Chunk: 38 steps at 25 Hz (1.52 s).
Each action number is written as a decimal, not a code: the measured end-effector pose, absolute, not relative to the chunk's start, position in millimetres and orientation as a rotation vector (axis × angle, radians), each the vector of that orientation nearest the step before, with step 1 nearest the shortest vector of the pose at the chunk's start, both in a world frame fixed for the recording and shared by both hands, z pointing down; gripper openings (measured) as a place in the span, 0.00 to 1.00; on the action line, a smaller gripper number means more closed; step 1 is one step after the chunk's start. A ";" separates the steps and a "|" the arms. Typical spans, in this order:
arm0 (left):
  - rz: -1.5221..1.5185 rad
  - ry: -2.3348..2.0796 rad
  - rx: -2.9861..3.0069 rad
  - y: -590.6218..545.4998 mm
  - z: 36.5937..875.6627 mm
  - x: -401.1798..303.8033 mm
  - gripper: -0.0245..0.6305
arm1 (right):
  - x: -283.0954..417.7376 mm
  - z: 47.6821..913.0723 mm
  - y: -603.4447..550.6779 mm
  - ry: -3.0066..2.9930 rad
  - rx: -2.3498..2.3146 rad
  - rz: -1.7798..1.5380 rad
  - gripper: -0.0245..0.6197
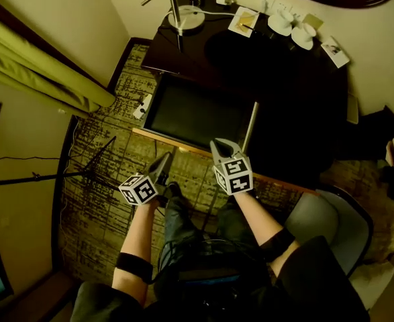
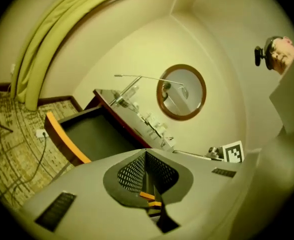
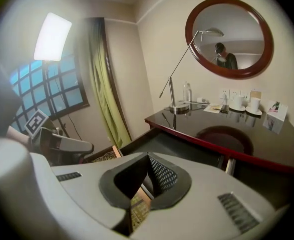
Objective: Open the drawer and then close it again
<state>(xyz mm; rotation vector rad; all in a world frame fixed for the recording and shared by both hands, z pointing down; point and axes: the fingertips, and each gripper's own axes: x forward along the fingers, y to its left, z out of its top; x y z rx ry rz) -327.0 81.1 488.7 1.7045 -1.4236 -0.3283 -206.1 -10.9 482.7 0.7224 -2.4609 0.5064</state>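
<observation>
Two tools show in the head view, side by side above the person's knees: the left tool [image 1: 165,158] and the right tool [image 1: 219,144], both aimed at the drawer [image 1: 197,116]. The drawer stands pulled out from the dark bench [image 1: 270,72], with its pale wooden front nearest the person. The right tool's tip overlaps that front edge in this view. The left tool's tip sits just short of it, over the carpet [image 1: 103,200]. A lamp [image 1: 183,15] and cups [image 1: 292,27] stand on the bench.

In the left gripper view the left tool's jaws are pressed together with nothing between them. The open drawer lies beyond and to the left, apart from the tip. A round mirror [image 2: 181,91] hangs on the wall ahead.

In the right gripper view the right tool's jaws also meet at the tip, gripping nothing. The drawer lies just past them, below the bench edge. The left tool shows at the left, near the curtain [image 3: 104,84].
</observation>
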 end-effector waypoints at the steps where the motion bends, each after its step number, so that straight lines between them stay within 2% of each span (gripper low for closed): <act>1: -0.302 -1.434 1.741 80.7 474.8 -324.2 0.04 | -203.7 474.8 -11.0 -2.469 0.726 0.502 0.04; 10: 0.132 -1.665 2.015 85.8 386.0 -309.0 0.04 | -174.4 412.9 2.5 -2.533 0.757 0.452 0.04; 14: 0.229 -1.728 2.070 86.6 361.2 -300.3 0.04 | -158.2 388.8 12.6 -2.566 0.783 0.434 0.04; 22: 0.334 -1.723 2.169 89.2 341.6 -274.8 0.04 | -135.7 366.2 33.5 -2.598 0.857 0.440 0.04; 38: 0.386 -1.643 2.250 84.5 349.7 -242.3 0.04 | -99.1 380.5 38.1 -2.550 0.982 0.484 0.04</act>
